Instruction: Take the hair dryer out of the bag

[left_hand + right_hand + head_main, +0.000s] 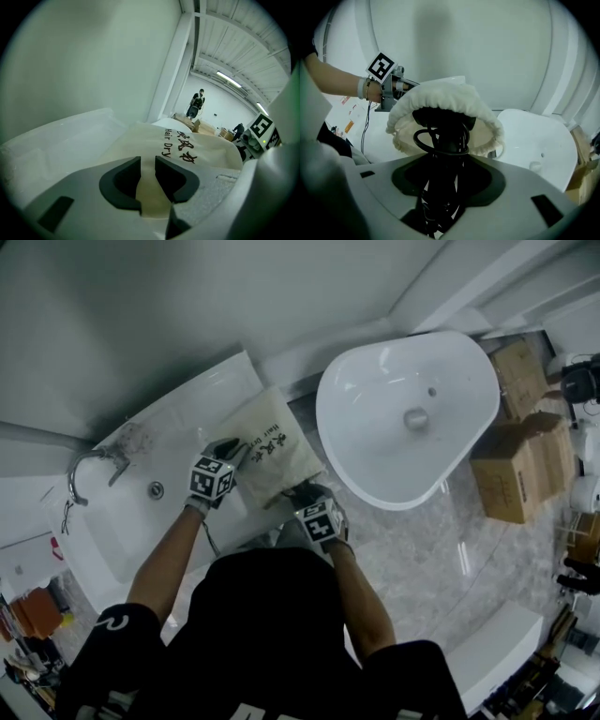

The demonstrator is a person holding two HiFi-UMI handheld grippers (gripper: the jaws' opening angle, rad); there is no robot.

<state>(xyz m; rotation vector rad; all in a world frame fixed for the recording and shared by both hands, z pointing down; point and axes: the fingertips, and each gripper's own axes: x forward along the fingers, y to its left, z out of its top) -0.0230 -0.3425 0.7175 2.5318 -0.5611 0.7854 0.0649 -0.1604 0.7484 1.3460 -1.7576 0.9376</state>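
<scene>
Cream drawstring bag [274,451] lies on the white desk [220,381], beside an oval basin [408,418]. Left tongs [147,177] nearly closed, pinching the bag's cloth at its closed end. Right tongs [443,185] clamped on the black hair dryer [443,124], cord coiled round it. Dryer's far end sits inside the bag's open mouth.

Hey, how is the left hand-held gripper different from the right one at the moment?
The left hand-held gripper pinches cloth of the cream bag; the right hand-held gripper clamps the black hair dryer with its coiled cord. The left holds away from the bag's mouth; the right is at the open mouth. Both are shut on something.
</scene>
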